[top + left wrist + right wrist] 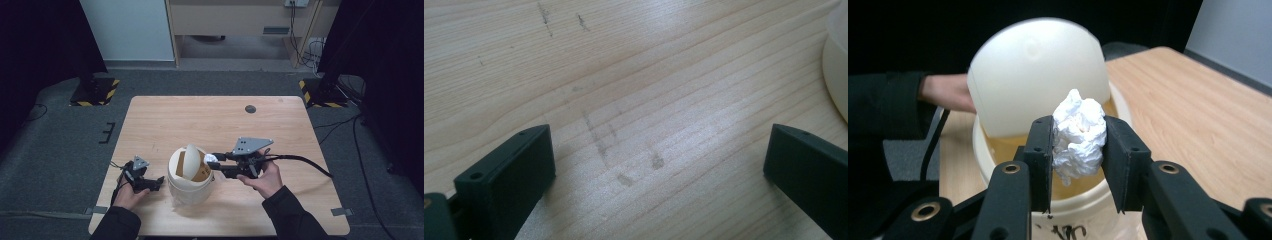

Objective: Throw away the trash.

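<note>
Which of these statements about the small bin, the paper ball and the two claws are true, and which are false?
1. The right claw is shut on a crumpled white paper ball. True.
2. The swing lid of the cream bin lies flat and closed. False: it is tilted up, so the opening shows.
3. The left claw holds the bin's rim. False: its jaws stand open over the bare wooden table, with the bin beside them.
4. The paper ball is at the bin's opening. True.
5. The bin lies on its side. False: it stands upright.
</note>
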Available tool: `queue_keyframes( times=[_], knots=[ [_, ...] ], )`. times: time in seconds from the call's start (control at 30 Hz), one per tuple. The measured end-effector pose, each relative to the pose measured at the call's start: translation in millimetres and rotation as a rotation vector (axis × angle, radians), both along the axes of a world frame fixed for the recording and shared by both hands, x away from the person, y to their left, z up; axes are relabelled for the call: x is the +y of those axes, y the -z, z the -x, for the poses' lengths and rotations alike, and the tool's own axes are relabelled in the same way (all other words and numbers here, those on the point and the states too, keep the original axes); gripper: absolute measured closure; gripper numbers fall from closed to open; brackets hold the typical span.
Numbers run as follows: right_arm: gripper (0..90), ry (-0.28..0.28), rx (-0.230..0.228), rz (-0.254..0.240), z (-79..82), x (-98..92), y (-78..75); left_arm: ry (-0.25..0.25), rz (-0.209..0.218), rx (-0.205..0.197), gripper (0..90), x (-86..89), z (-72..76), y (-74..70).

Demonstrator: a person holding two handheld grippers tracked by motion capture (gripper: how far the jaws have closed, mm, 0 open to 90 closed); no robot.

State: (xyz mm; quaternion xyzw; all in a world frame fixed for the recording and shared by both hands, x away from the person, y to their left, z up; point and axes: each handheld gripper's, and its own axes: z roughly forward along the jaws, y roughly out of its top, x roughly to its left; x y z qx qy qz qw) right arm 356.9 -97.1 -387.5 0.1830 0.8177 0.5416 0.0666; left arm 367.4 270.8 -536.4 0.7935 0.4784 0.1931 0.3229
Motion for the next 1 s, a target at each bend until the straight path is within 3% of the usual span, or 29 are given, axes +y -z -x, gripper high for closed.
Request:
queue_keyframes(
  times=[0.33,1.0],
  knots=[
    [66.3,-0.018,0.017,0.067,-0.2,7.0,11.0,0.000,0.000,0.000,0.0,0.0,0.0,0.0],
    [66.1,-0.032,0.031,0.086,-1.7,22.4,25.2,0.000,0.000,0.000,0.0,0.0,0.0,0.0]
  ],
)
